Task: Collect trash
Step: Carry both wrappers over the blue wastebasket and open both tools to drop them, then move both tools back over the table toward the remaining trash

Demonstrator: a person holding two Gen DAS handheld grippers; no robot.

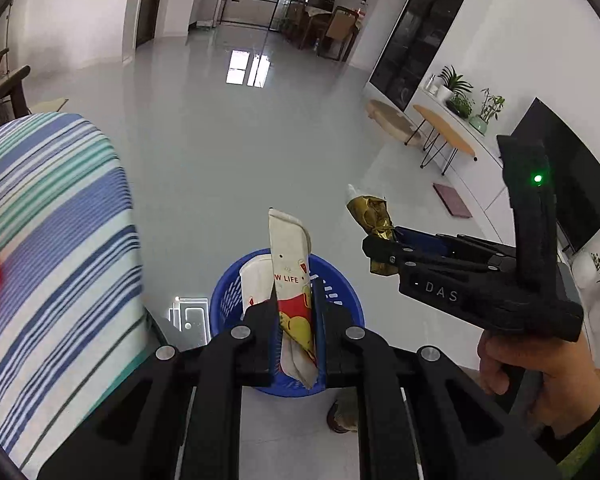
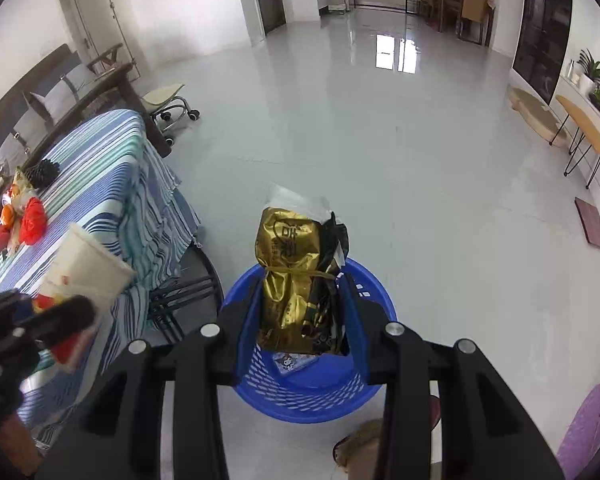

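Left gripper (image 1: 296, 312) jaws clamping flattened paper cup (image 1: 290, 264); right gripper (image 2: 302, 316) jaws gripping gold wrapper (image 2: 288, 272), both seemingly hovering over blue basket (image 2: 364, 396).

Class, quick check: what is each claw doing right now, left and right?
Left claw: shut on a flattened paper cup, above the blue basket.
Right claw: shut on a gold wrapper, above the same basket.
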